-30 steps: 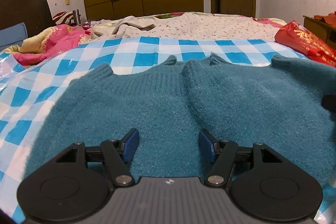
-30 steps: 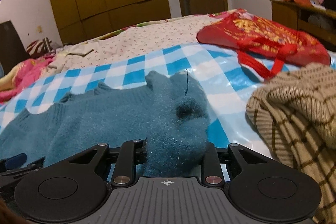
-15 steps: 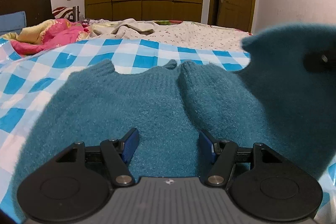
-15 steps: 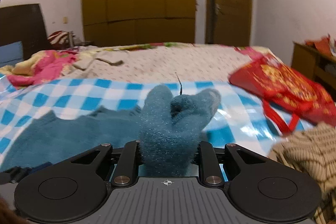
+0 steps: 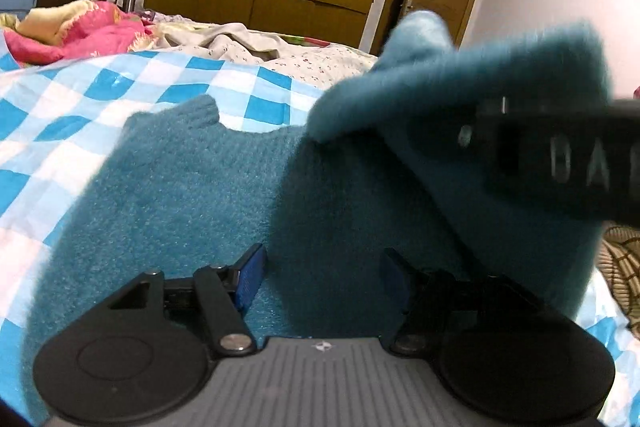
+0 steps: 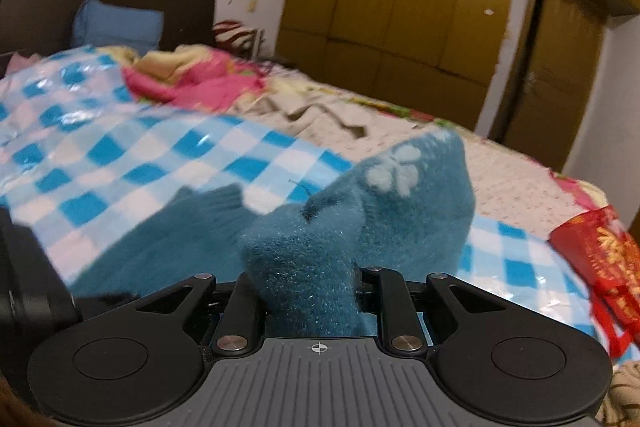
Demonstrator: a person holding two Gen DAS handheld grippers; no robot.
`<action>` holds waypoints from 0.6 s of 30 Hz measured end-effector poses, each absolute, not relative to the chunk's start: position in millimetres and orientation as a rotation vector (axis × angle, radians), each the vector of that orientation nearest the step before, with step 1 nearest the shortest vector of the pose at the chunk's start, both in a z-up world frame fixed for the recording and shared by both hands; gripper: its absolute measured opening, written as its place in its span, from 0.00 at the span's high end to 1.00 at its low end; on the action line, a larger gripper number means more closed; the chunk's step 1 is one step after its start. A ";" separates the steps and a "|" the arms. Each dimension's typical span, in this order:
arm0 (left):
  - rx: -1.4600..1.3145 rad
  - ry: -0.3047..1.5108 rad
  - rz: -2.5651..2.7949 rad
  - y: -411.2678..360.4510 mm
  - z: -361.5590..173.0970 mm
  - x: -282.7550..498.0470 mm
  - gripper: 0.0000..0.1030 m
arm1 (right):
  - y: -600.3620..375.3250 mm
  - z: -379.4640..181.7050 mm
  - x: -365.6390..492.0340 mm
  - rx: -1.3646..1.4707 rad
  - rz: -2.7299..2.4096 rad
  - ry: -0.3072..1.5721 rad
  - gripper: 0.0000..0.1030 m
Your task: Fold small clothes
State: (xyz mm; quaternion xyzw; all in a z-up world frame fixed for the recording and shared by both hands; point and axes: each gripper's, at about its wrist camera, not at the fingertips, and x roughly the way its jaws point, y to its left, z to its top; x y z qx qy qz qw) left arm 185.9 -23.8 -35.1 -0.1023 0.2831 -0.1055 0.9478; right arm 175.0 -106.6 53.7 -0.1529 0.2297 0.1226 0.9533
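Teal fuzzy sweater (image 5: pixel 192 195) lifted by one side, over the checked bed sheet (image 5: pixel 120 87).

A bunched fold is clenched in the right hand-held gripper (image 6: pixel 310 279); the left hand-held gripper (image 5: pixel 320 267) is held spread wide above the flat half. Soft, light, floppy knit is judged likely: best taken at hem or shoulder edges.

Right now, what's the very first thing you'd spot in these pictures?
The fluffy teal sweater, lying on the blue-checked sheet, grabs the eye. The right gripper pinches one side of it and lifts it, showing a pale flower pattern, while the left gripper hovers open above the flat part.
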 end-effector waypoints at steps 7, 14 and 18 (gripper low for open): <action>-0.318 0.582 -0.234 -7.7 -30.0 188.4 0.31 | -106.0 53.7 161.4 -0.340 0.321 0.490 0.82; -0.341 0.569 -0.227 -2.7 -22.1 194.0 0.33 | -121.4 62.2 147.8 -0.307 0.362 0.511 0.82; -0.262 0.526 -0.197 -3.0 -12.0 199.8 0.34 | -125.2 61.9 142.5 -0.333 0.376 0.500 0.82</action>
